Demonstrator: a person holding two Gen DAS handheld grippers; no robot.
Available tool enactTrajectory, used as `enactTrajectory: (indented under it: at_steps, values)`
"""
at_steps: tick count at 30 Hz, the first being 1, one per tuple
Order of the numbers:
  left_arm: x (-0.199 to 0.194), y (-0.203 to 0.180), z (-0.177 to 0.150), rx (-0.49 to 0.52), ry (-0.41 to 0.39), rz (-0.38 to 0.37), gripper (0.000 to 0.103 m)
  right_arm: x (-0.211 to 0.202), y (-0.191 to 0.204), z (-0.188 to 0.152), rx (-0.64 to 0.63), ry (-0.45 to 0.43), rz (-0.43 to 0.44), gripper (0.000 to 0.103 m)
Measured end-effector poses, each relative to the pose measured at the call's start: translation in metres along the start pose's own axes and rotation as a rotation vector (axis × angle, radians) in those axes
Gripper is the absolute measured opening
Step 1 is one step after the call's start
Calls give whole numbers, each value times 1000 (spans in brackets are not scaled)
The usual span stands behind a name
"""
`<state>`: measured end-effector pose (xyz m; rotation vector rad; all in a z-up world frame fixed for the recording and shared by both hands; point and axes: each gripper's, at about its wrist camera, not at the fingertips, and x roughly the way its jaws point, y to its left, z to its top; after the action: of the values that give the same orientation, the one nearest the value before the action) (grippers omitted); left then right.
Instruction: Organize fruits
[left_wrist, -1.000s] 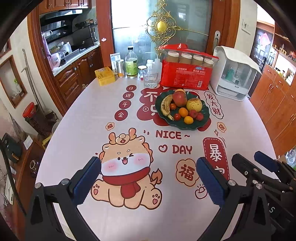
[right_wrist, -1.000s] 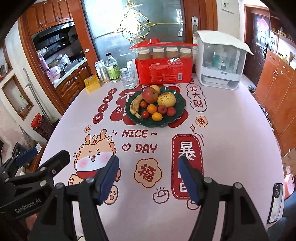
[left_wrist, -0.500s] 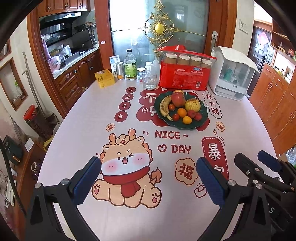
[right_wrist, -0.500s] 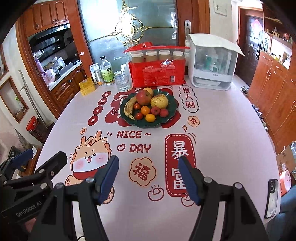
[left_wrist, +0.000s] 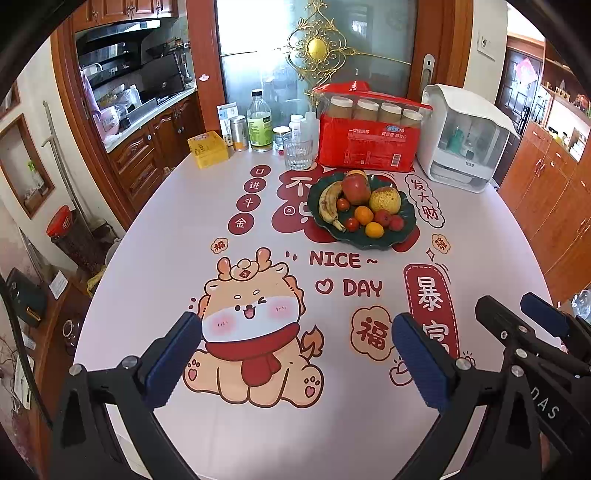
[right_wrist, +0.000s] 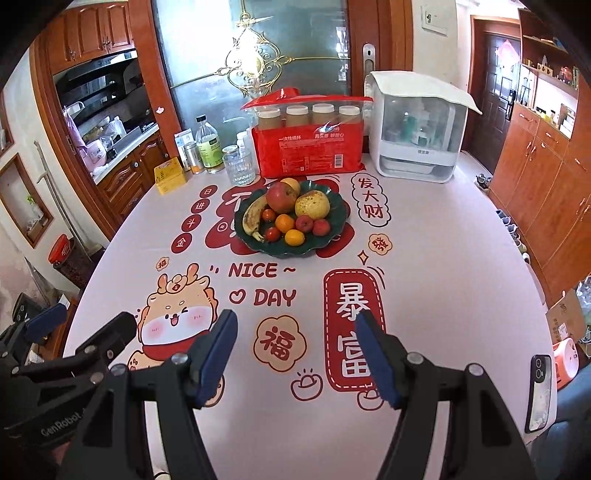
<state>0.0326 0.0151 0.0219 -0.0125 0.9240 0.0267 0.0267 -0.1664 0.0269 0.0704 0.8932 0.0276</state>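
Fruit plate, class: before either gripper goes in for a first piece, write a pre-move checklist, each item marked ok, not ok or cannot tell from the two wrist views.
1. Left gripper open and holding nothing: ok.
2. Right gripper open and holding nothing: ok.
3. Green plate fully on the table, away from its edge: ok.
4. Path from both grippers to the plate free of objects, only printed cloth between: ok.
5. Banana at the plate's left side, exposed for a grasp: ok.
6. Destination for the sorted fruit visible: cannot tell; no second dish or basket shows.
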Motion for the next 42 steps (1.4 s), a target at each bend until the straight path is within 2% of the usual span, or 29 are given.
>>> enactTrajectory:
  at_steps: [42]
  values:
    - [1, 1, 0, 12, 9, -6, 102, 1, 0, -4, 12, 10, -4, 67]
